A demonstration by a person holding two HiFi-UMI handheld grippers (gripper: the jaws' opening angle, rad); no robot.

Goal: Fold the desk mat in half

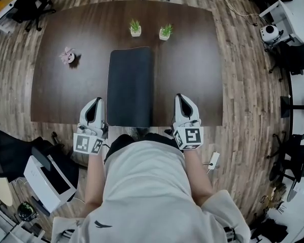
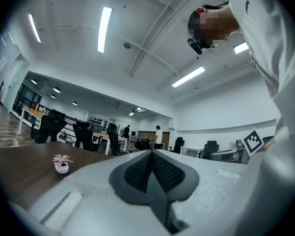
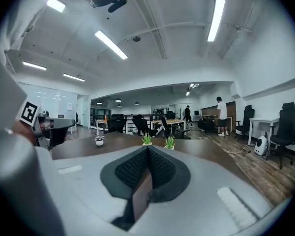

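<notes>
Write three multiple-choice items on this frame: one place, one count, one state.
1. Where is the pink plant relative to the desk mat?
A) left of it B) on it C) right of it
2. How many green potted plants stand beyond the mat's far end?
A) one B) two C) four
3. The mat is:
A) folded in half B) rolled up C) flat, unfolded

1 A: it stands apart on the table's left side.
2 B: a pair stands there.
3 C: one flat sheet shows.
</notes>
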